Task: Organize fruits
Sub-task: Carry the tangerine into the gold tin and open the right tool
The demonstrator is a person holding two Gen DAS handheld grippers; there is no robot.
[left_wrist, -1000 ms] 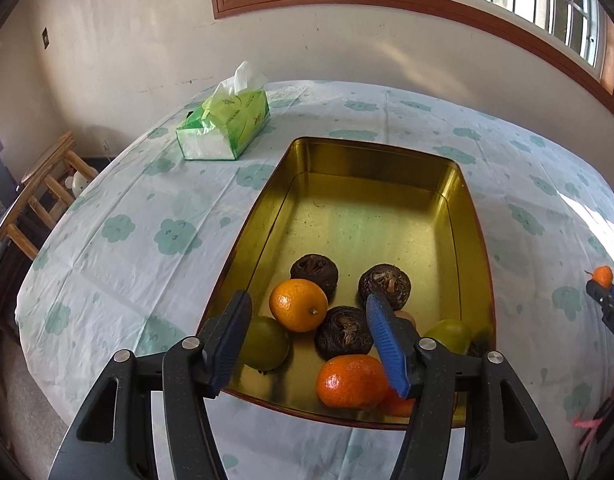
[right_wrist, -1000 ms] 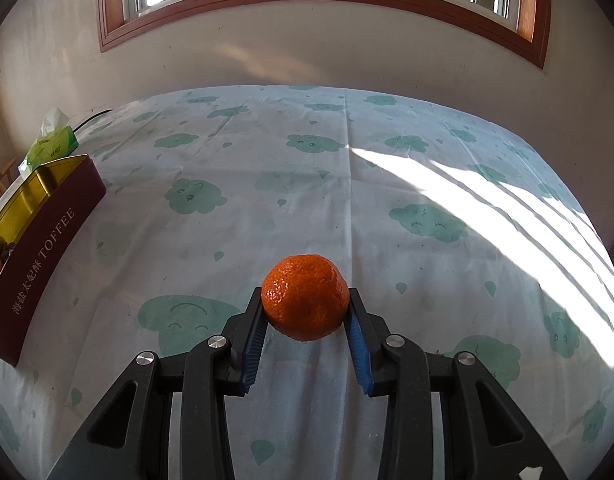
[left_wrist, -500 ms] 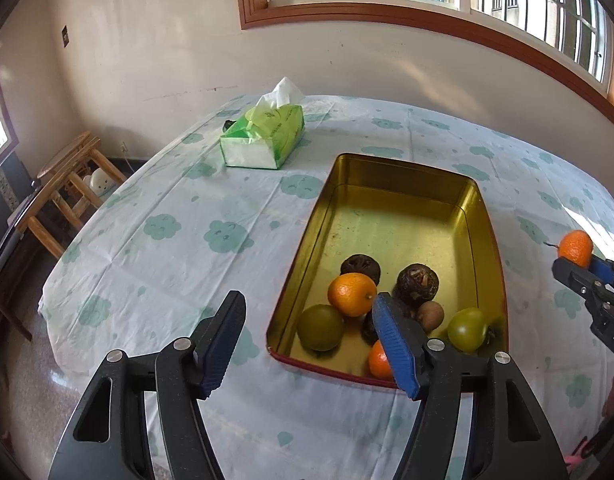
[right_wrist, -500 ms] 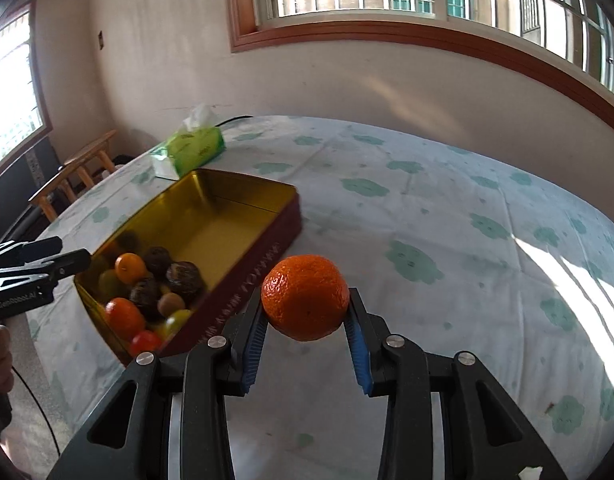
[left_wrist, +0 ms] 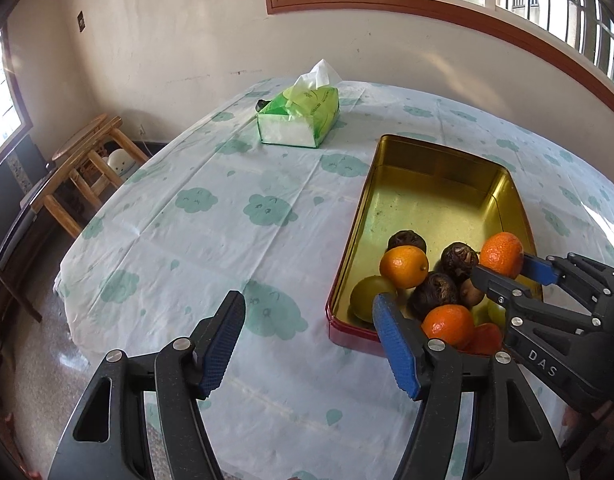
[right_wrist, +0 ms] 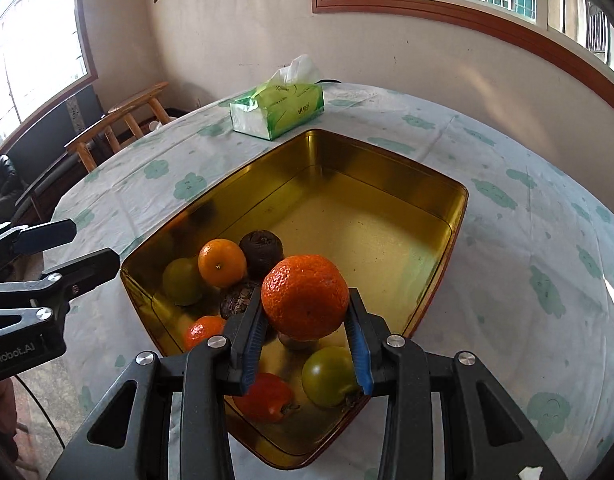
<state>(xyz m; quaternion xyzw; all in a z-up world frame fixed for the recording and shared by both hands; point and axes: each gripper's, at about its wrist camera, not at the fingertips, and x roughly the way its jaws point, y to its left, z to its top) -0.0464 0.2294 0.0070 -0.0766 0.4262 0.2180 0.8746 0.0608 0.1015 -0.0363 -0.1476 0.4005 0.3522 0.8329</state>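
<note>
The mandarin (right_wrist: 305, 297) sits clamped between the blue pads of the right gripper (right_wrist: 305, 320), held in the air above the near half of the gold tin (right_wrist: 447, 216). It is round with no long axis to speak of, bright orange, its peel pebbled and dimpled, and it bulges above the fingers (right_wrist: 253, 332) so that only its lower flanks are gripped. Directly beneath and just beyond it lies the pile of fruit already in the tin: a smoother orange (right_wrist: 222, 262), dark wrinkled fruits (right_wrist: 263, 249), green ones (right_wrist: 329, 376) and a red one (right_wrist: 263, 396) at the near wall. The far half of the tin floor is bare. My judgement is that the coming move is a lowering and a release, and it turns on that: straight down meets other fruit, while a little farther on is open floor.

The left gripper (left_wrist: 307, 340) hangs over the cloud-patterned worktop (left_wrist: 211, 240) just left of the tin, fingers apart with nothing between them. A green tissue box (right_wrist: 277, 110) stands beyond the tin's far end.
</note>
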